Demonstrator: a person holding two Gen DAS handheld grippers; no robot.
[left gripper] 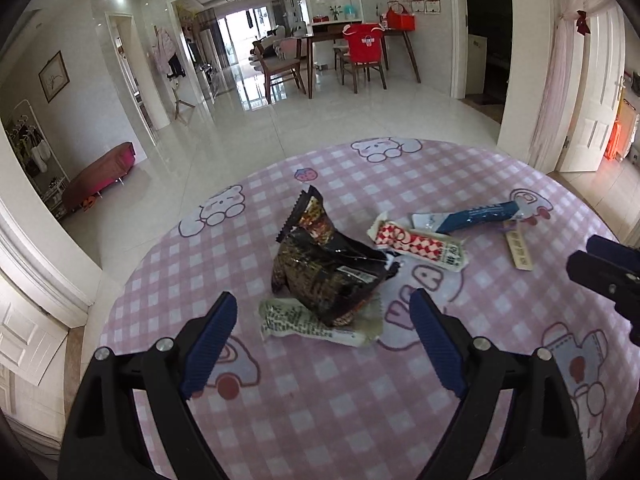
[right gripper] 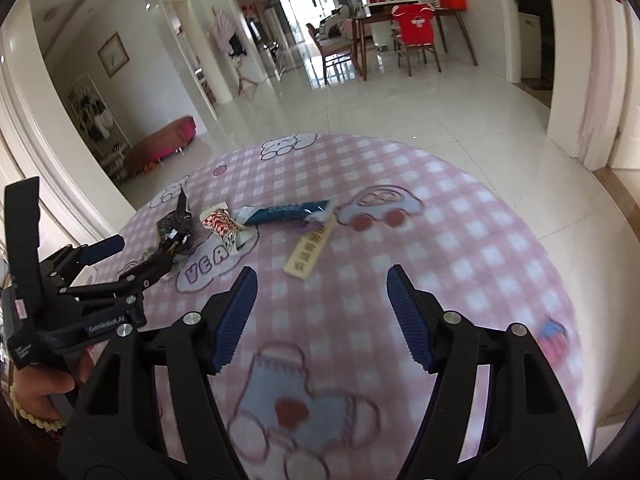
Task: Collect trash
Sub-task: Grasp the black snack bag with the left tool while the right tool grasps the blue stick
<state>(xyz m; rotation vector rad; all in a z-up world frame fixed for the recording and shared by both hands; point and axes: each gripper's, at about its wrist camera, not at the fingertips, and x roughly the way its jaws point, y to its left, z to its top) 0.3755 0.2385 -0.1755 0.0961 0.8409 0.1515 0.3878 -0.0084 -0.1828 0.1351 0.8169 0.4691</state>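
Note:
Several wrappers lie on a round table with a pink checked cloth [left gripper: 320, 420]. A crumpled dark snack bag [left gripper: 324, 272] sits just ahead of my open, empty left gripper [left gripper: 322, 312], with a pale printed wrapper [left gripper: 304, 322] between the fingers. A red-and-white wrapper [left gripper: 420, 246], a blue wrapper [left gripper: 472, 216] and a tan strip [left gripper: 520, 250] lie to the right. My right gripper [right gripper: 322, 280] is open and empty, just short of the tan strip [right gripper: 310, 252]; the blue wrapper [right gripper: 288, 212] and the red-and-white wrapper [right gripper: 224, 226] lie beyond. The left gripper [right gripper: 132, 258] shows at left.
The table edge curves round at left and far side, with glossy white floor tiles [left gripper: 320, 120] beyond. A dining table with chairs [left gripper: 360, 52] stands far back. A low pink bench [left gripper: 100, 176] is by the left wall. The right gripper's fingers [left gripper: 600, 268] enter the left wrist view at right.

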